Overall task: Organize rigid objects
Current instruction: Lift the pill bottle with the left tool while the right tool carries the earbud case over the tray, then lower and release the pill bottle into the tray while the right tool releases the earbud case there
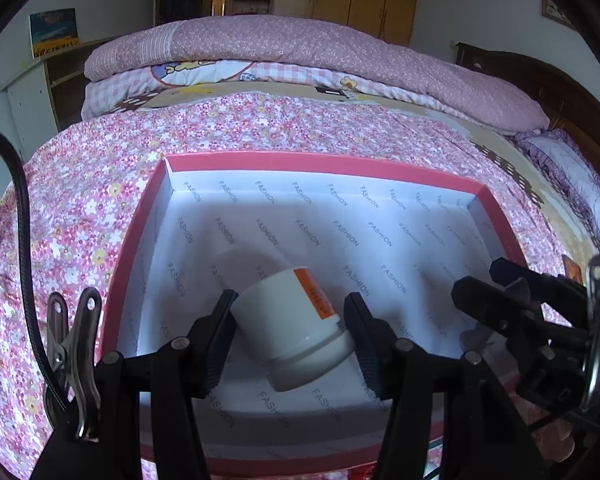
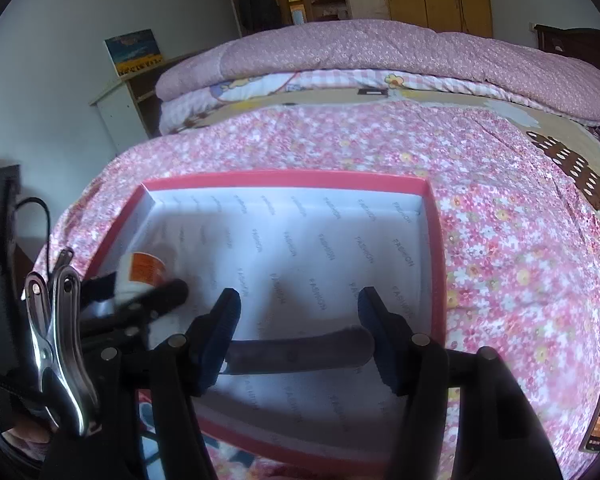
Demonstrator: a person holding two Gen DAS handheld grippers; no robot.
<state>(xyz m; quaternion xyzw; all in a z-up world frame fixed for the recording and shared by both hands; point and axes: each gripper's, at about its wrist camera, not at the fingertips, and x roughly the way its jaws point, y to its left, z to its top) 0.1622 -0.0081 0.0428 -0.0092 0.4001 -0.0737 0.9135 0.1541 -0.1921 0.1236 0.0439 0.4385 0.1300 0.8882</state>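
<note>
In the left wrist view, the left gripper (image 1: 290,340) hangs over a red-rimmed box (image 1: 324,162) that sits on a bed (image 1: 100,200) with a pink flowered cover. Its fingers (image 1: 220,336) stand about half open with a white bottle (image 1: 296,328) between them, tilted, its cap end toward the camera and an orange label on its side. The pads look to be touching the bottle on both sides, so it appears to be held just above the paper lining the box. The bottle looks like hard plastic, light and stiff, with a smooth round wall that could slip or roll; taking it across the body below the cap ridge, as here, seems the safest hold. The other gripper shows at the right edge of this view. In the right wrist view, the right gripper (image 2: 298,336) is also over the box (image 2: 292,178), nearer its right wall. Its fingers (image 2: 374,332) are about half open and span a dark, bar-like thing (image 2: 300,350) lying crosswise, end to end between the pads; it is blurred, so what it is cannot be told. It seems gripped by its ends, a hold that would let it pivot if pressure eased. It looks rigid and slim, probably light. The white bottle (image 2: 142,272) and the left gripper appear at the left, over the box's left part.
</note>
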